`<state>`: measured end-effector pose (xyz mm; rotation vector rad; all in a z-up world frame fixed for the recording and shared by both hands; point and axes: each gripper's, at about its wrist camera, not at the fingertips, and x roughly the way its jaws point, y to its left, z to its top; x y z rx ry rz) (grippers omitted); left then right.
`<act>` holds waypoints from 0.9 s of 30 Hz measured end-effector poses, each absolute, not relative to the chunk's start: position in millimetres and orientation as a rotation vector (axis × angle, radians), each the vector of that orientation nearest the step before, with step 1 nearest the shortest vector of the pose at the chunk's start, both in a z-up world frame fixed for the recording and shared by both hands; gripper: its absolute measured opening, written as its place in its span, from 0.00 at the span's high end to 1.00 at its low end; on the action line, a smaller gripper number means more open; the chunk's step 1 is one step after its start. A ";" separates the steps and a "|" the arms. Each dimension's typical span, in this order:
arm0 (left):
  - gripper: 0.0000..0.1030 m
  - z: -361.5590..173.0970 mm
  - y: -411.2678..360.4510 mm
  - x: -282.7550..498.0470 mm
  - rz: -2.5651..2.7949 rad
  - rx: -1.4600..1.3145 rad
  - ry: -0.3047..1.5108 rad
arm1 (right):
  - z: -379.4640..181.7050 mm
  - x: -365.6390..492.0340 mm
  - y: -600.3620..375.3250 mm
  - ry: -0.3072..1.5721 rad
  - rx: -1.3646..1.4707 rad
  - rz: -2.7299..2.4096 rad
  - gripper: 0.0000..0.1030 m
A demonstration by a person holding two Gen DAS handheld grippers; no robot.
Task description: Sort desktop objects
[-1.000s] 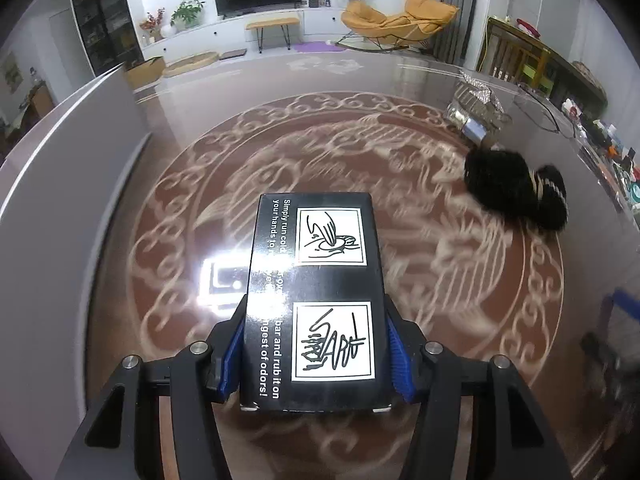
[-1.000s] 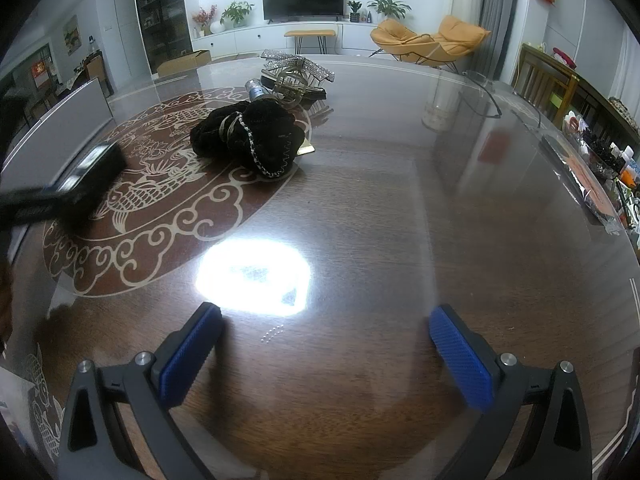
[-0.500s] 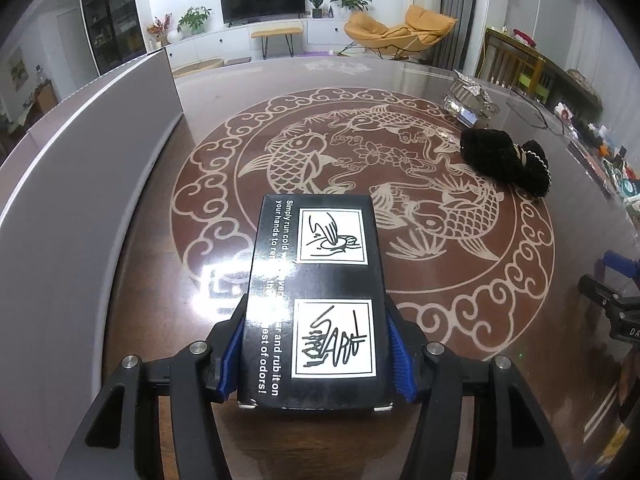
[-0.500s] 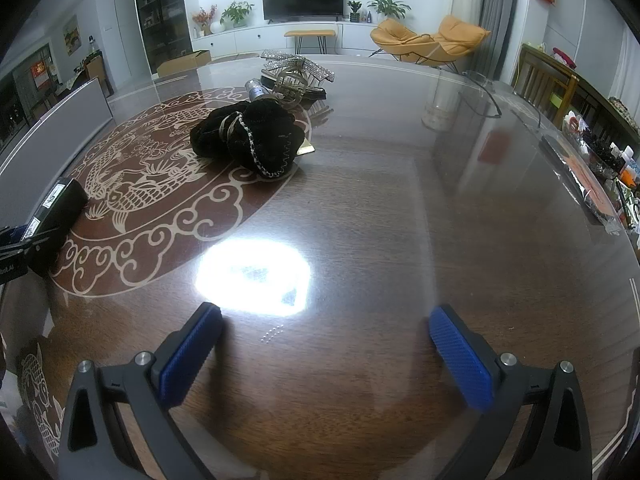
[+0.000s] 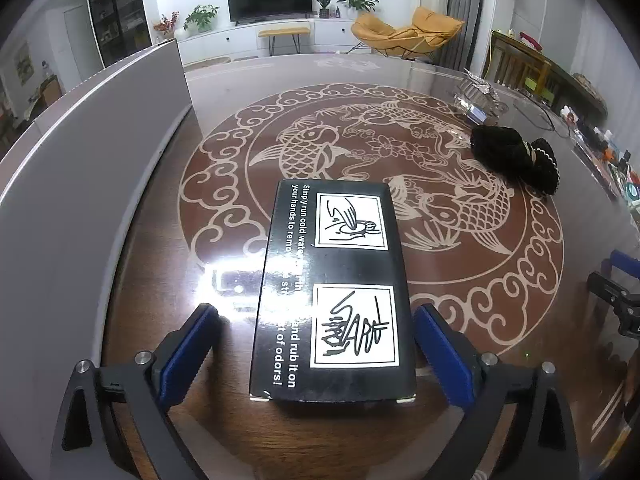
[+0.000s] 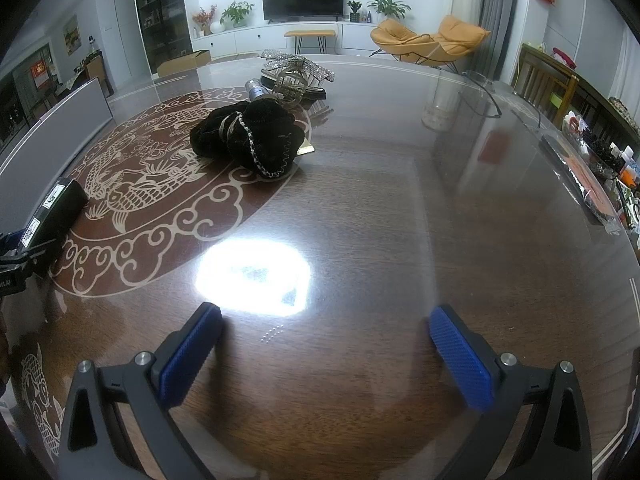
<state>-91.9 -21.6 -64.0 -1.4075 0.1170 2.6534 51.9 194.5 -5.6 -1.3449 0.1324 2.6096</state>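
We see the flat black cardboard box w/ white pictograms (image 5: 332,296) lying btwn our left gripper (image 5: 316,356), jaws opening, blue pads clear of both sides; right gripper (image 6: 326,356) spread, empty.

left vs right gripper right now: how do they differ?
1. The left gripper has the black box between its pads; the right gripper has only bare table between its own.
2. The left gripper's jaws are opening, with gaps showing on both sides of the box; the right gripper simply stands wide open.

Shared: blue pads, black fingers, both angled down at the table.
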 end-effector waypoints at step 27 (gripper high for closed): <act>0.00 -65.2 -21.8 -93.1 2.653 -1.411 0.113 | -5.6 51.9 194.4 0.132 -1.345 2.610 0.00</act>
